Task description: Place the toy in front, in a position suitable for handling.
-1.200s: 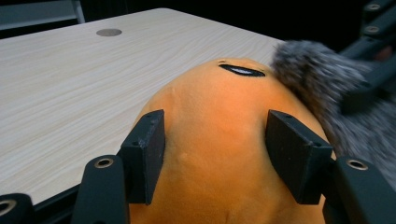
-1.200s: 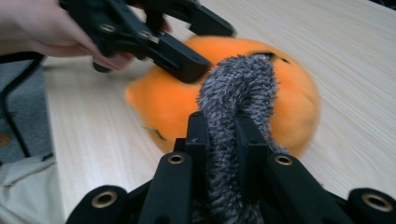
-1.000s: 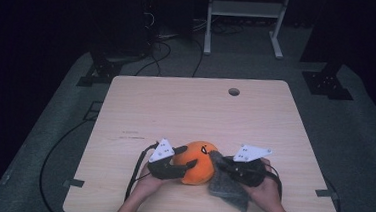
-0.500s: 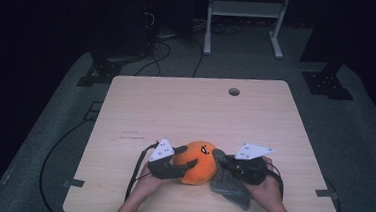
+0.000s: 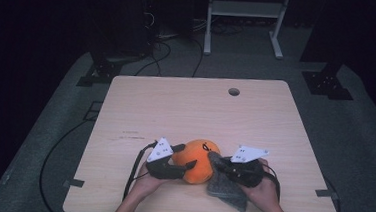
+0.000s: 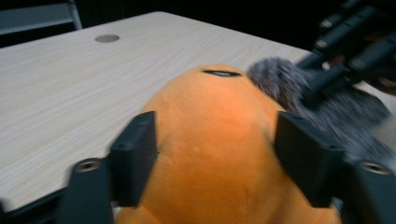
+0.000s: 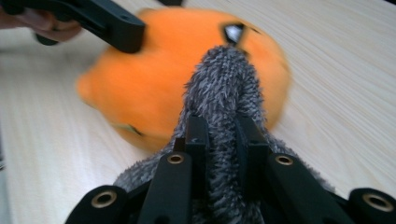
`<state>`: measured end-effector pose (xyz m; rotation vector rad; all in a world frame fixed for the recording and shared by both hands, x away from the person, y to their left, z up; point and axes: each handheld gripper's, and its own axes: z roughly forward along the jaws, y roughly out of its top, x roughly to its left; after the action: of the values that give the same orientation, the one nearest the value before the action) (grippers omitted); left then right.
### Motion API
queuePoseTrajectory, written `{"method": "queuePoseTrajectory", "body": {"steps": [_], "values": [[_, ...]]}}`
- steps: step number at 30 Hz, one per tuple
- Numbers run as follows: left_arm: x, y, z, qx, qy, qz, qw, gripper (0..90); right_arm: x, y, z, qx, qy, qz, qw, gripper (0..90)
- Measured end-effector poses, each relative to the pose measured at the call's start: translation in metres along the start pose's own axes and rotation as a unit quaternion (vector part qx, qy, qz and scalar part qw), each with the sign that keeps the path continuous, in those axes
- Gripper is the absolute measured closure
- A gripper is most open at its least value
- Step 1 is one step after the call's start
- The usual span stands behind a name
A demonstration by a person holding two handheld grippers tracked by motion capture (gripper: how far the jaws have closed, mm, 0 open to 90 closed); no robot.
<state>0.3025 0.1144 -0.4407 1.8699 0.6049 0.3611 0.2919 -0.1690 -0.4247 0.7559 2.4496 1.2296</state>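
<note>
1. Currently low centre of the high view, near the front edge of the light wooden table (image 5: 185,111): round orange plush toy (image 5: 198,160), touching the grey fuzzy cloth (image 5: 226,189).
2. Left gripper (image 5: 179,161) astride the toy, jaws just opening, pads beside its flanks, no visible squeeze.
3. Right gripper (image 7: 223,135) clamped tight on a fold of cloth.
4. Judged midway: cloth gathered against toy; wrapping or wiping unfinished.

Your pale wooden counter (image 5: 185,111) carries an orange plush toy (image 5: 197,162) and a grey furry cloth (image 5: 225,189) near its front edge.
</note>
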Motion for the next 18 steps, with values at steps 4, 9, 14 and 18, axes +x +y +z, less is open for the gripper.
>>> {"method": "queuePoseTrajectory", "body": {"steps": [4,9,14,18], "values": [[0.001,-0.001,0.002,0.007,0.013,-0.006,0.9999,43.5,-0.001,-0.001,0.0,0.003,0.002,0.009,1.0,78.1],[0.003,-0.006,0.005,0.0,0.009,-0.025,0.9996,43.1,0.026,0.009,0.004,-0.008,0.051,-0.029,0.9983,77.8],[0.007,-0.001,-0.003,-0.006,-0.024,-0.032,0.9992,27.6,0.01,0.004,0.002,-0.003,0.007,-0.008,0.9999,77.9],[0.009,-0.006,-0.002,-0.001,-0.018,-0.033,0.9993,39.9,0.004,0.002,-0.002,-0.003,0.002,0.006,1.0,78.0]]}}
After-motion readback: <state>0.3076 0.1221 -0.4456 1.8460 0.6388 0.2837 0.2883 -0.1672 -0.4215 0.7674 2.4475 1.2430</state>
